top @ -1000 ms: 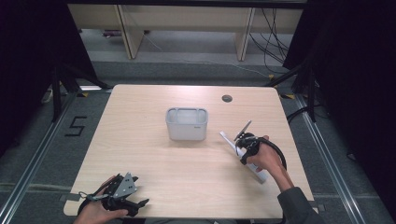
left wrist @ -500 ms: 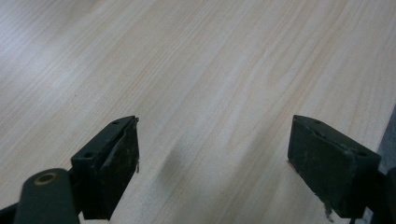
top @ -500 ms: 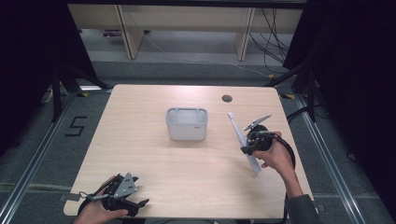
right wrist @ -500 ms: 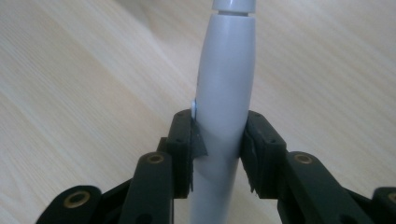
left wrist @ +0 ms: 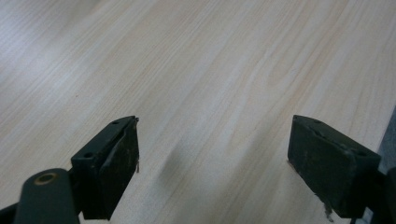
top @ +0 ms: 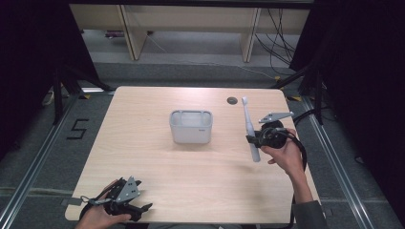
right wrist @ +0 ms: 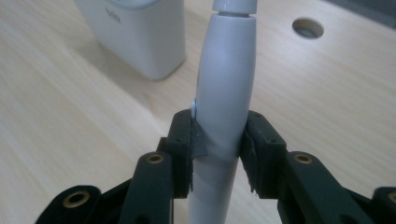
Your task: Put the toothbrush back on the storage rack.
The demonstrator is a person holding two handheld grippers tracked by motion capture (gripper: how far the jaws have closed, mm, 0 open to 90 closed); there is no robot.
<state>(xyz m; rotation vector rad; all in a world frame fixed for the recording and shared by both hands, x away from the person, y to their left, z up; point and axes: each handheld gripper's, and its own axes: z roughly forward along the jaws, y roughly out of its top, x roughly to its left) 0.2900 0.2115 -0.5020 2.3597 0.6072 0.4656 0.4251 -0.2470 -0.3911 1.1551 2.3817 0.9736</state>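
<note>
Holding an electric toothbrush (top: 249, 131) clamped upright between its fingers, the right gripper (top: 260, 139) hovered just beside the grey holder (top: 191, 126); next likely lowering it in. The left gripper (top: 136, 210) rested open on the desk (top: 143, 157).

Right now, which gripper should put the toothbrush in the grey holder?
Probably the right gripper: it is shut on the toothbrush, just beside the grey holder. The left gripper sits open at the table's near edge, farther off.
</note>
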